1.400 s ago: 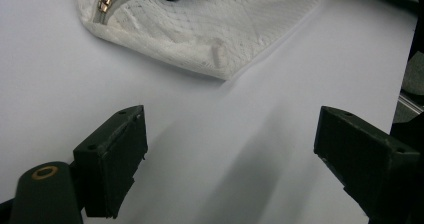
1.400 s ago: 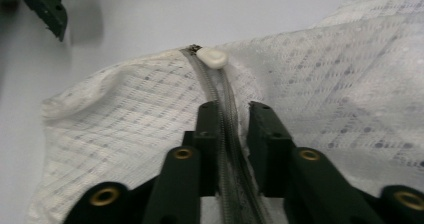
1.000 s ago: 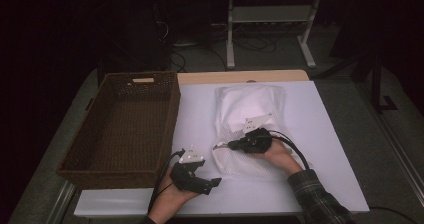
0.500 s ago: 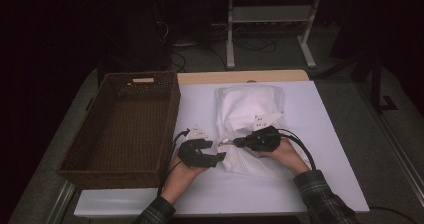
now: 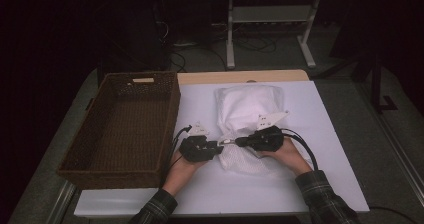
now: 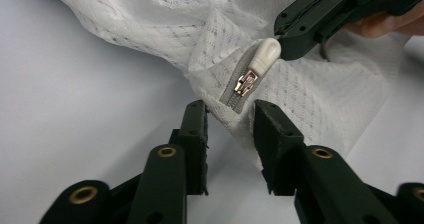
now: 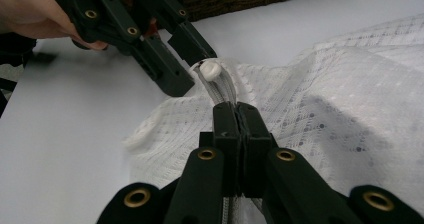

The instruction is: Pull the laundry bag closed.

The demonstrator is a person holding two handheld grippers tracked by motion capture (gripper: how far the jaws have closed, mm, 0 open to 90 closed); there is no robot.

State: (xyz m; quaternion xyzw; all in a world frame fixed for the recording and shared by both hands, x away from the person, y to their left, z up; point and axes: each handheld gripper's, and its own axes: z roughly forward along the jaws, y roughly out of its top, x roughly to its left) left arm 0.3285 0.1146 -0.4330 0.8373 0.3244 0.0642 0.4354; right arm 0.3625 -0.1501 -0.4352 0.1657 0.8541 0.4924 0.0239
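Observation:
A white mesh bag (image 5: pixel 247 109) lies on the white table, stuffed and with a zipper at its near left corner. The zipper's white pull (image 6: pixel 265 54) sits at the end of the grey zipper tape (image 7: pixel 220 89). My right gripper (image 5: pixel 237 142) is shut on that tape just behind the pull (image 7: pixel 210 71), as the right gripper view (image 7: pixel 235 106) shows. My left gripper (image 5: pixel 220 146) is open, its jaws (image 6: pixel 231 109) a little short of the zipper end and straddling nothing. The two grippers face each other tip to tip.
A dark wicker basket (image 5: pixel 125 124) stands empty at the left of the table, close beside my left hand. A white cover (image 5: pixel 320 134) lies over the table (image 5: pixel 240 77). Table legs and cables lie on the dark floor behind.
My left gripper has moved forward and right from the front edge up to the bag's zipper corner. My right gripper has stayed on the bag, shifting only slightly.

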